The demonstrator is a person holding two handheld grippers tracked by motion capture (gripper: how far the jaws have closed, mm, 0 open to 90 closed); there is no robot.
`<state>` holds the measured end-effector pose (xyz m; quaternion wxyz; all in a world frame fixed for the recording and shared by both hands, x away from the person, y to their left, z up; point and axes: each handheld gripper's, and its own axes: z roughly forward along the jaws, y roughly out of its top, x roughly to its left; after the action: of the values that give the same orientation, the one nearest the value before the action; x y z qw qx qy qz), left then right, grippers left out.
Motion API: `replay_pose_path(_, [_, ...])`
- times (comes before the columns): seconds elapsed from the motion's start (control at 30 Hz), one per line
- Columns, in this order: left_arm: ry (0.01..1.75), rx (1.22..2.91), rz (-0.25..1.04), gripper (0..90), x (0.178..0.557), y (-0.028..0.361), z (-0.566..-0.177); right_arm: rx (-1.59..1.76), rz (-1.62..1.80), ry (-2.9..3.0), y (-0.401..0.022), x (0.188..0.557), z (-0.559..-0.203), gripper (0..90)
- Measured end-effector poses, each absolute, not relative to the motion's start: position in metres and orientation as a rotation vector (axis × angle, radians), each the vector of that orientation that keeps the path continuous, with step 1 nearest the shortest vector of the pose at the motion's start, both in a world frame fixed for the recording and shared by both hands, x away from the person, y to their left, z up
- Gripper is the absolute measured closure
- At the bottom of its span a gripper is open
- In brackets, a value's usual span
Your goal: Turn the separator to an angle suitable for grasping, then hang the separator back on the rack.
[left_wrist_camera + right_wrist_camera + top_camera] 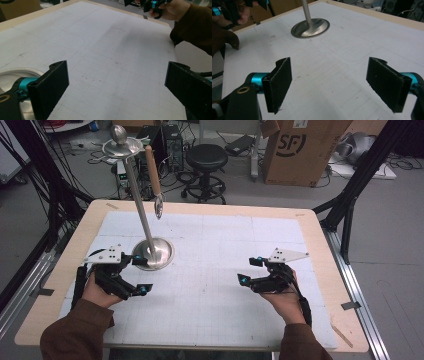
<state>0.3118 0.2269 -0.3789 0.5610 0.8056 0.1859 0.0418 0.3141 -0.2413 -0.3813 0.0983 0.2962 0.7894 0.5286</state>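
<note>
Nearest the camera we have our two forearms in brown sleeves, one hand on each claw. Our left gripper (140, 275) rests low over the white gridded mat (210, 270), its two black jaws standing wide apart with nothing but mat between them. Our right gripper (250, 270) sits well apart from it on the other side of the mat, and its two jaws also gape wide, empty.

We count one metal stand (145, 227): a round, shiny base flat on the mat, a single slim pole rising tilted from it, and a small disc with a knob at the top. That base lies just beside the upper jaw of our left gripper, close enough that we cannot tell whether they touch; seen along the left gripper, the base's rim (15, 72) shows just behind that jaw. From our right gripper the stand (310, 26) is ahead and well off, beyond the open jaws.

One utensil with a wooden handle (154, 175) hangs from the top disc, its metal tip pointing down, clear of the mat and well above both claws.

One wooden table (65, 270) bears the mat.
</note>
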Motion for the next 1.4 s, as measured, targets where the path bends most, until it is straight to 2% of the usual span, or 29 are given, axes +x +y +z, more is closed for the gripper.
replay_pose_path(1.4, [0.472,1.895,0.103,5.9,0.317,0.232,-0.385,0.859,1.551,2.349,-0.235,0.316,-0.383,20.2])
